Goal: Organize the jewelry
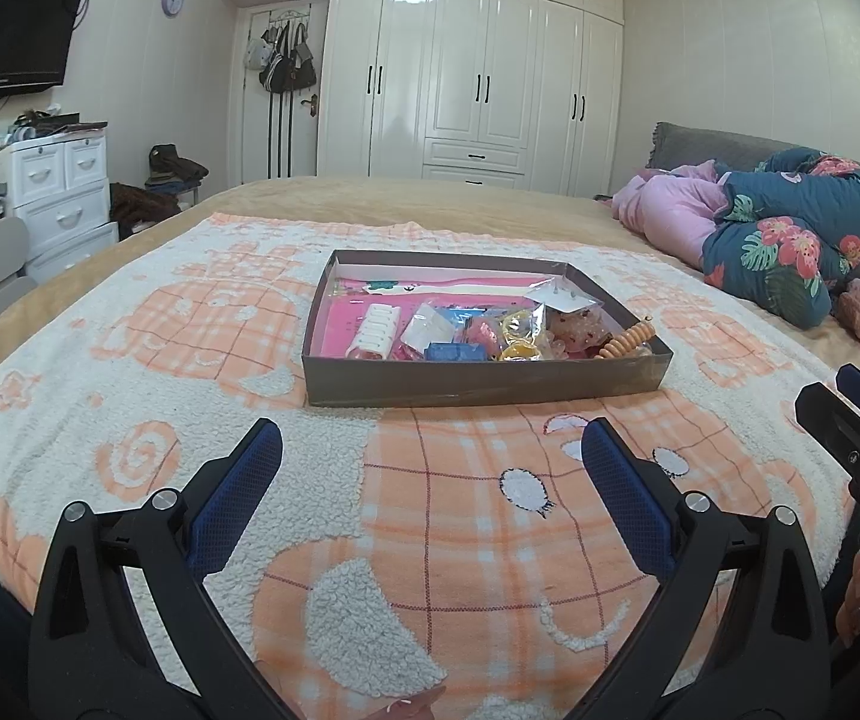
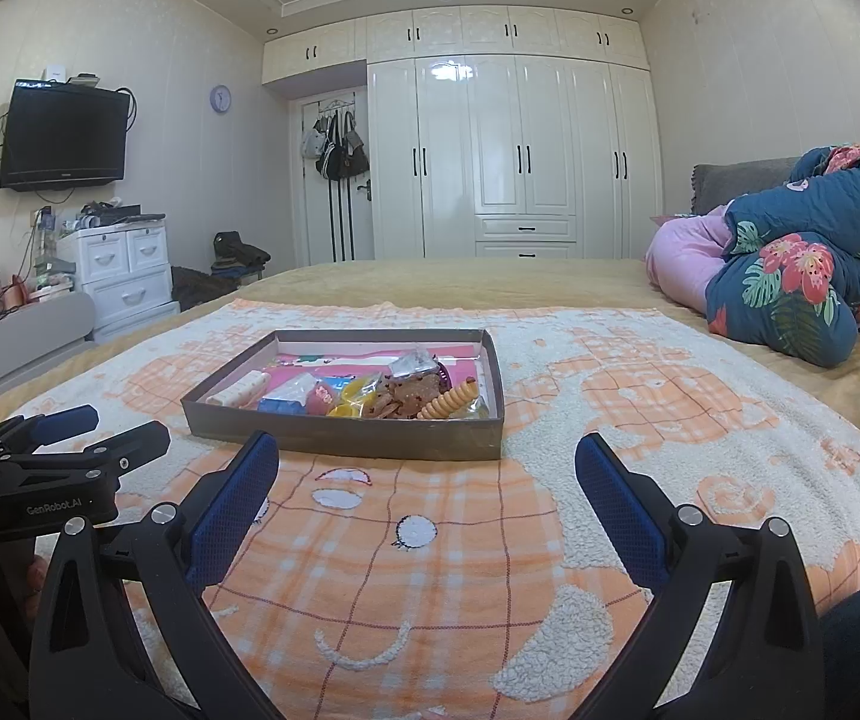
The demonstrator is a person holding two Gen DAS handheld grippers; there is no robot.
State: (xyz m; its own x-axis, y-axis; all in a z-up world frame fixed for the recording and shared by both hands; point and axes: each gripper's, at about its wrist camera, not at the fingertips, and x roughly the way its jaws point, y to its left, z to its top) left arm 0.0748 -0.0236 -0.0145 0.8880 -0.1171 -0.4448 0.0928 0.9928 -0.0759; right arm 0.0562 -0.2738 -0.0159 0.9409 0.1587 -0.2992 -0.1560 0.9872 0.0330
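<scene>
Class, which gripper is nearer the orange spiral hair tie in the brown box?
Right, though only slightly. The right gripper faces the orange spiral hair tie; the left gripper sits farther left.

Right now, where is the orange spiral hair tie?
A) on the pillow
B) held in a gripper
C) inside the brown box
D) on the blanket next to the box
C: the orange spiral hair tie lies in the near right corner of the brown box, and both grippers, left and right, are open and empty.

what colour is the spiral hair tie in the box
Orange; the spiral hair tie shows best in the right wrist view, at the box's near right corner.
</scene>
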